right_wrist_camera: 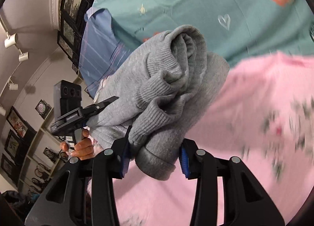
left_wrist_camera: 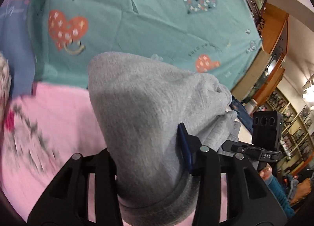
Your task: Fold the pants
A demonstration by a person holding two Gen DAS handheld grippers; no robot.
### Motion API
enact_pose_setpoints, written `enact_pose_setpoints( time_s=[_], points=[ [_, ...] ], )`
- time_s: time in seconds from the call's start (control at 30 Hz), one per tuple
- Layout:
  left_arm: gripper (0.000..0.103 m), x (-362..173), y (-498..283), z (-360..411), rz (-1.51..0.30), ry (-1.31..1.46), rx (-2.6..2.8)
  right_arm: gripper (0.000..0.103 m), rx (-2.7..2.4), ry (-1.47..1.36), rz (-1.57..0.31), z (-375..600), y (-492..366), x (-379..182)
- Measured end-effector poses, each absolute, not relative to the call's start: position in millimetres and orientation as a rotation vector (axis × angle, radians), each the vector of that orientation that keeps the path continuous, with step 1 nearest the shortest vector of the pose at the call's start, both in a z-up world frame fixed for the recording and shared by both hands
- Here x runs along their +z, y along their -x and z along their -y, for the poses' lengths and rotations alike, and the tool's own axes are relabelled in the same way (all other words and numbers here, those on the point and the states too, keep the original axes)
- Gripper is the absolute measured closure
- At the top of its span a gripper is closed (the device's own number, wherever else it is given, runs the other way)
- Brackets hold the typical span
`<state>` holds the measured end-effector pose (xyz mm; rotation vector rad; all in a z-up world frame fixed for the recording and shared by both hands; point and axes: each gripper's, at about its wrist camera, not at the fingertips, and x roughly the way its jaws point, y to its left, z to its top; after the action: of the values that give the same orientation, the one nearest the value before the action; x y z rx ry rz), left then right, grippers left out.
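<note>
We grip the grey sweatpants point(left_wrist_camera: 141, 112) in both tongs, left tongs point(left_wrist_camera: 149, 159) and right tongs point(right_wrist_camera: 155, 157) clamped on cloth, above the pink garment point(right_wrist_camera: 245, 128) and teal sheet point(left_wrist_camera: 157, 20).

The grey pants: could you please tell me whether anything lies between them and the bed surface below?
Yes. Both the left hand-held gripper and right hand-held gripper hold the grey pants bunched above a pink garment, which covers the teal sheet directly beneath.
</note>
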<state>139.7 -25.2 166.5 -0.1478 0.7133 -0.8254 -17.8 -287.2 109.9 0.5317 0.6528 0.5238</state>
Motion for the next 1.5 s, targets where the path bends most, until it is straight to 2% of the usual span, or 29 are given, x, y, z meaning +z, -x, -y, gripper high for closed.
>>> enact_pose_setpoints(
  time_s=[0.1, 0.2, 0.3, 0.33, 0.37, 0.4, 0.43, 0.5, 0.57, 0.63, 0.77, 0.87, 0.9, 1.0, 1.07, 1.17, 1.3, 1.5],
  points=[
    [0.057, 148.8, -200.2, 41.0, -0.687, 0.119, -0.790, 0.061, 0.501, -0.539, -0.629, 299.0, -47.3, 102.8],
    [0.050, 95.2, -258.2, 54.3, -0.709, 0.122, -0.722, 0.061, 0.462, -0.559, -0.627, 311.5, -105.8, 69.2],
    [0.046, 19.0, -306.3, 68.9, -0.916, 0.144, -0.623, 0.060, 0.364, -0.620, -0.702, 323.1, -157.0, 8.5],
    [0.024, -1.9, -312.1, 70.2, -0.965, 0.150, -0.591, 0.060, 0.316, -0.645, -0.754, 324.7, -169.6, -13.8],
    [0.014, -8.6, -307.5, 67.4, -0.909, 0.137, -0.561, 0.059, 0.269, -0.659, -0.835, 323.8, -181.9, -40.5],
    [0.003, -8.2, -301.8, 65.4, -0.852, 0.100, -0.530, 0.048, 0.228, -0.645, -0.895, 321.0, -187.7, -58.8],
    [0.002, -8.6, -297.8, 65.0, -0.815, 0.062, -0.515, 0.044, 0.233, -0.649, -0.873, 320.5, -186.1, -66.7],
    [0.002, -10.2, -301.3, 61.5, -0.854, 0.076, -0.517, 0.040, 0.268, -0.640, -0.834, 320.1, -182.9, -68.8],
    [0.002, -4.5, -306.0, 56.5, -0.910, 0.090, -0.483, 0.039, 0.255, -0.646, -0.863, 321.1, -184.9, -67.8],
    [0.002, 9.6, -295.7, 49.7, -0.911, 0.021, -0.391, 0.033, 0.198, -0.653, -0.896, 321.4, -184.0, -58.3],
    [0.002, 54.9, -267.3, 31.0, -0.828, -0.147, -0.188, 0.033, 0.145, -0.594, -0.848, 314.3, -155.1, 4.9],
    [0.002, 101.0, -222.5, 28.3, -0.711, -0.323, -0.044, 0.031, 0.057, -0.415, -0.780, 303.8, -119.2, 73.6],
    [0.002, 117.0, -198.7, 25.0, -0.659, -0.354, -0.034, 0.027, 0.027, -0.349, -0.756, 298.5, -106.1, 93.7],
    [0.002, 149.9, -122.5, 13.5, -0.531, -0.365, -0.066, 0.004, -0.022, -0.186, -0.641, 282.1, -52.9, 147.4],
    [0.002, 155.7, -72.2, 8.5, -0.475, -0.350, -0.052, 0.001, 0.000, -0.095, -0.553, 256.9, -4.8, 165.7],
    [0.002, 152.4, -13.3, 13.9, -0.442, -0.288, -0.113, 0.001, 0.026, -0.049, -0.464, 229.9, 55.7, 151.8],
    [0.002, 125.0, 38.6, 11.3, -0.401, -0.248, -0.155, 0.001, 0.007, -0.032, -0.408, 200.5, 109.2, 104.6],
    [0.002, 83.5, 57.8, 21.3, -0.369, -0.230, -0.160, 0.001, -0.019, -0.154, -0.414, 193.9, 133.5, 42.4]
  ],
)
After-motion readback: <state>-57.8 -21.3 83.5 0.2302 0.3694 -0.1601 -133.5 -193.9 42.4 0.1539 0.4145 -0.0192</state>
